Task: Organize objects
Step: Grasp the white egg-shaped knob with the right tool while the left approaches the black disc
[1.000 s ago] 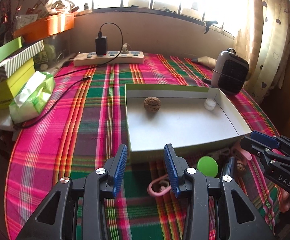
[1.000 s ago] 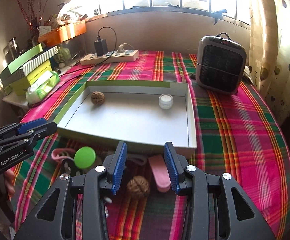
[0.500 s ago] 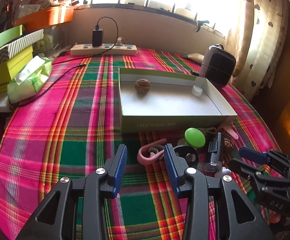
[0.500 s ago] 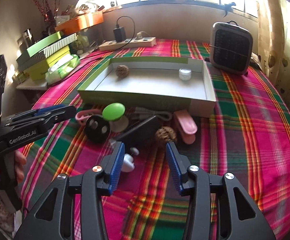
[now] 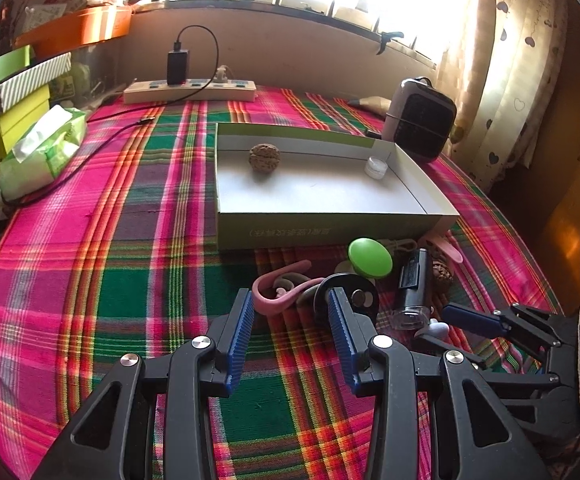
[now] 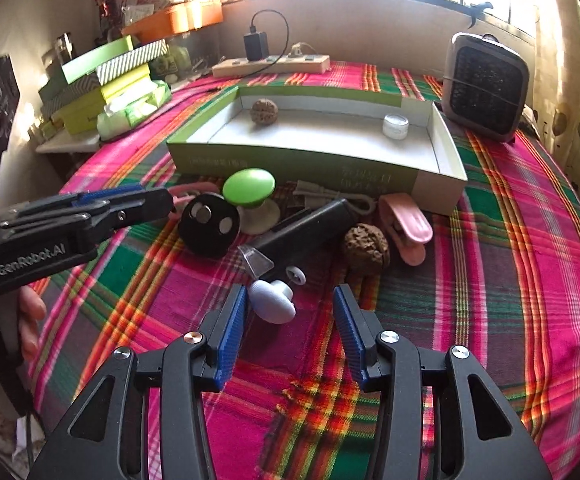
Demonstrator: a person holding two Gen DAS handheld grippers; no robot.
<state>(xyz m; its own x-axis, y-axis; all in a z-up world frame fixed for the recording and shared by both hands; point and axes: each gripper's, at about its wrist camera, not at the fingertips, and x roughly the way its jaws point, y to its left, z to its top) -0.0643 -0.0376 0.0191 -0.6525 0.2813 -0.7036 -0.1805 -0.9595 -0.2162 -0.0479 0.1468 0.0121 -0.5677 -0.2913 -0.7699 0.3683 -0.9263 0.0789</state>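
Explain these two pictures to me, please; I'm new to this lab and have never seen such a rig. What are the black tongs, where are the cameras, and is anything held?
There is no robot here: a person holds one pair of hand tongs in each hand. Each pair carries a wide-angle camera looking forward along its blue-padded fingers.

One picture looks out from the left tongs, the other from the right tongs. Each view also catches the other pair at its edge.

On the plaid tablecloth stands an open box holding a walnut and a small white jar. In front of it lie a green knob, a black disc, a second walnut, a pink clip and a small white piece.

Both tongs are open, the right having just opened wider. Nothing is held.
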